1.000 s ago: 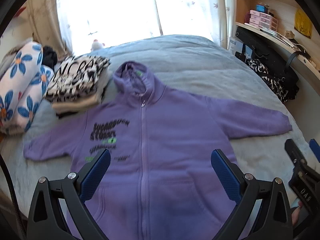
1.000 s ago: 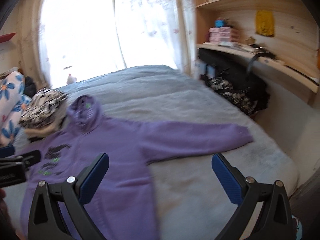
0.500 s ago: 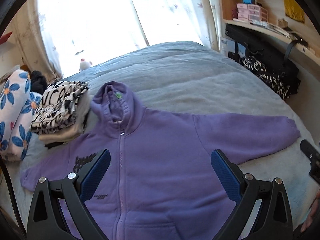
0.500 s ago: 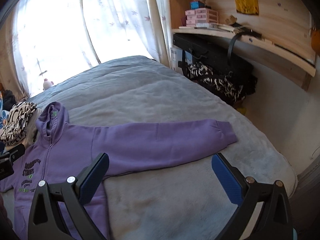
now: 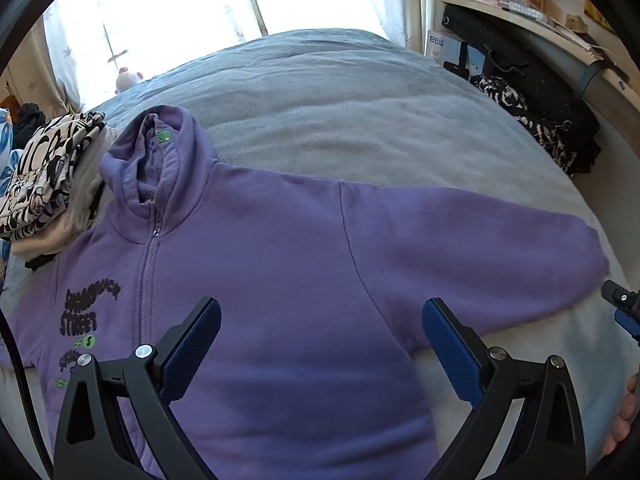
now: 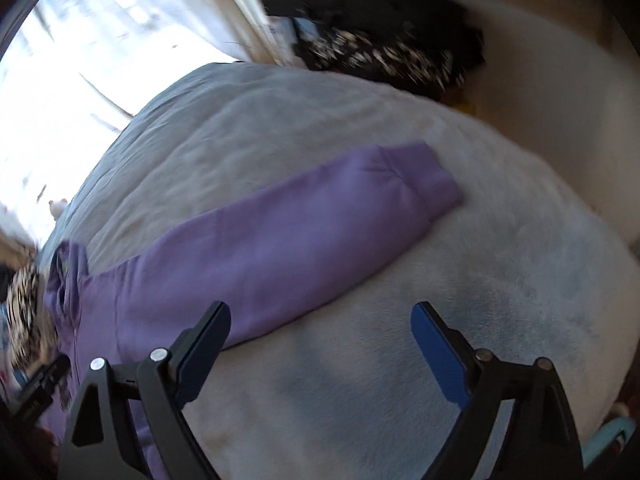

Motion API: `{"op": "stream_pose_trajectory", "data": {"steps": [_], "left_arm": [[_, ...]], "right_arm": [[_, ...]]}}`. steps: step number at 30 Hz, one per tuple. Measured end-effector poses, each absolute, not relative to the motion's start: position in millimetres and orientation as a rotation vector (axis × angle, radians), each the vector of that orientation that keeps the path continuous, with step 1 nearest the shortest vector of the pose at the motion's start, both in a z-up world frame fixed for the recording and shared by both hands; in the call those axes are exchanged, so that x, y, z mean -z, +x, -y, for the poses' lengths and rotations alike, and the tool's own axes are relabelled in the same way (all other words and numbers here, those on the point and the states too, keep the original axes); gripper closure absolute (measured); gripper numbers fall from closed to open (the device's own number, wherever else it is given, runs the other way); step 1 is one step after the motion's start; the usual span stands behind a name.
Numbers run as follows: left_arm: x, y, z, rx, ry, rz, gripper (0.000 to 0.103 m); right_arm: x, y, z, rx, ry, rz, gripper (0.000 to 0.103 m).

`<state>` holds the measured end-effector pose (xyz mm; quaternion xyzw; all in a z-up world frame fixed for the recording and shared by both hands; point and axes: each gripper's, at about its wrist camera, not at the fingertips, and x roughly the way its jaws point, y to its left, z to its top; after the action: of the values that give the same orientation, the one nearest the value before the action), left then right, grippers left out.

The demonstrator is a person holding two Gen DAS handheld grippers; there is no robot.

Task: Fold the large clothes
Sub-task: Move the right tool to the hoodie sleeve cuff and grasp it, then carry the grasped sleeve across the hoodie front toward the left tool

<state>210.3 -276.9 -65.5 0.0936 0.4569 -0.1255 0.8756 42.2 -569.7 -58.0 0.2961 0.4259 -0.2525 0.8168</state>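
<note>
A purple zip hoodie [image 5: 280,280] lies flat, front up, on the grey bed [image 5: 360,112], its hood toward the window and its sleeves spread out. My left gripper [image 5: 320,320] is open and empty, above the hoodie's chest near the right armpit. My right gripper [image 6: 320,324] is open and empty, above the blanket beside the right sleeve [image 6: 288,240], whose cuff [image 6: 416,184] points toward the bed's right edge. The right gripper's tip also shows in the left wrist view [image 5: 624,308] near that cuff.
A stack of folded clothes [image 5: 48,176] with a black-and-white print on top sits left of the hood. Floral pillows lie at the far left. A black bag and patterned cloth [image 5: 536,120] lie below a wooden shelf at the right. A bright curtained window is behind the bed.
The left gripper has moved right and closer to the hoodie's right shoulder. The right gripper has swung down and closer to the right sleeve; its view is blurred. Both stayed open.
</note>
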Motion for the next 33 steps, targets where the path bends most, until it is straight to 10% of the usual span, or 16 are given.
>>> {"op": "stream_pose_trajectory", "data": {"steps": [11, 18, 26, 33], "left_arm": [[95, 230, 284, 0.22, 0.165, -0.981, 0.003], [86, 233, 258, 0.161, 0.156, -0.933, 0.003], [51, 230, 181, 0.099, 0.069, -0.894, 0.003], [64, 220, 93, 0.047, -0.126, -0.994, 0.004]], "right_arm": [[107, 61, 624, 0.605, 0.819, -0.901, 0.029], [99, 89, 615, 0.605, 0.729, -0.904, 0.091], [-4, 111, 464, 0.341, 0.27, -0.688, 0.092], [11, 142, 307, 0.06, -0.002, -0.741, 0.086]]}}
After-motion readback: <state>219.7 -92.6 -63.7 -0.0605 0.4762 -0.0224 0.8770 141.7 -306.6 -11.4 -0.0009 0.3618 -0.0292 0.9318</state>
